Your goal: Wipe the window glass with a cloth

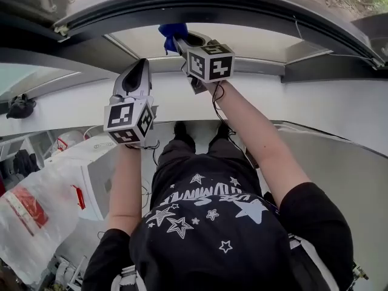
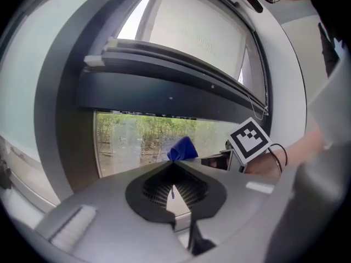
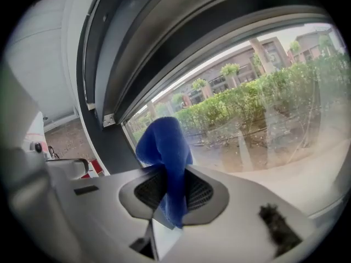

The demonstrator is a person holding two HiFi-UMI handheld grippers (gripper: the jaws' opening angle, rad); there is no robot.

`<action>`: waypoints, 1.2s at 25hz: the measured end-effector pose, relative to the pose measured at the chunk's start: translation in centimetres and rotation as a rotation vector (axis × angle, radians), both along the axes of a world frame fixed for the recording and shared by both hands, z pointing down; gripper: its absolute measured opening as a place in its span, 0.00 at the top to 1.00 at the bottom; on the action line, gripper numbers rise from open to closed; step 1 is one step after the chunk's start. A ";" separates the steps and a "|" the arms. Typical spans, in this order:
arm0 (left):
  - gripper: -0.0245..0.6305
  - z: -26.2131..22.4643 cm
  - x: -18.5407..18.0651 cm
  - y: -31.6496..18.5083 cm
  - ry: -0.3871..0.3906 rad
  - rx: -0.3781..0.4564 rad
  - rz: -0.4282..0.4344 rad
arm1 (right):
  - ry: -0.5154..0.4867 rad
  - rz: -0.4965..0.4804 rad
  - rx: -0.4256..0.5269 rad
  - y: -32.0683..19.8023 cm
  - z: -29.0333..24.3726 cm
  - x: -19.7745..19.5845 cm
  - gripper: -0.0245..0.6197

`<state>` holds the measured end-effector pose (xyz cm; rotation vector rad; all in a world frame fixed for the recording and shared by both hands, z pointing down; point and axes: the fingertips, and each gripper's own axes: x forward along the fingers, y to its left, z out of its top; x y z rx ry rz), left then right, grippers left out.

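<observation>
While clamped in the right gripper [image 1: 180,41], the blue cloth [image 1: 173,31] is raised to the window glass [image 1: 260,41].
The right gripper view shows the jaws clenched on the cloth [image 3: 164,158]: its lower part is pinched between the ribbed pads, and its bunched upper part stands above the jaw tips in front of the glass [image 3: 263,114]. Contact between cloth and pane cannot be confirmed. From the head view, the cloth sits at the far left edge of the pane, just beside the dark window frame [image 1: 212,5]. The left gripper [image 1: 140,70] is held lower and to the left, near the white sill [image 1: 315,102], apart from the cloth. Its jaws are closed together with nothing between them [image 2: 174,188].
</observation>
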<state>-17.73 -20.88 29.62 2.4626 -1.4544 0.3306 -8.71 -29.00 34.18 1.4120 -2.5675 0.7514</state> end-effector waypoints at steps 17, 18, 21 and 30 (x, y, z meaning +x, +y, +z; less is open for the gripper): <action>0.95 0.1 20.2 -0.1 -0.008 0.008 0.213 | -0.004 0.312 -0.032 4.0 1.2 26.6 0.85; 0.95 0.1 21.4 -0.1 -0.008 0.010 0.227 | -0.006 0.335 -0.031 4.2 1.2 28.2 0.85; 0.95 0.1 24.9 -0.1 -0.006 0.016 0.258 | -0.015 0.403 -0.028 4.8 1.2 33.0 0.85; 0.95 0.0 33.7 0.9 -0.007 0.029 0.350 | -0.049 0.587 -0.019 6.8 0.9 45.7 0.85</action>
